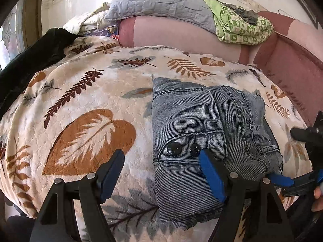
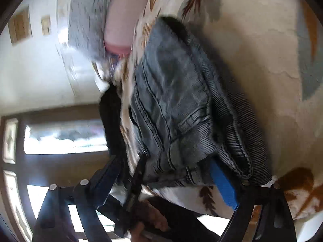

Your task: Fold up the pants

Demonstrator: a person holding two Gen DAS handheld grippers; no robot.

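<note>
Grey-blue denim pants [image 1: 206, 133] lie folded into a compact bundle on the leaf-print blanket [image 1: 84, 104], with two black buttons facing up. My left gripper [image 1: 161, 161] is open just above the bundle's near left edge; its right fingertip [image 1: 203, 155] lies over the denim by the buttons, its left one over the blanket. My right gripper [image 1: 302, 155] shows at the right edge, open, with its lower blue finger at the bundle's right side. In the blurred, rotated right wrist view, the pants [image 2: 181, 109] fill the middle and my right gripper [image 2: 163, 169] is open, one blue finger [image 2: 222, 183] against the fold's edge.
A pink sofa back [image 1: 181, 34] rises behind the blanket, with a grey quilted pillow [image 1: 157, 2] and a green patterned cloth [image 1: 240, 26] on it. A dark garment [image 1: 34, 56] lies at the far left. A window [image 2: 64, 139] shows in the right wrist view.
</note>
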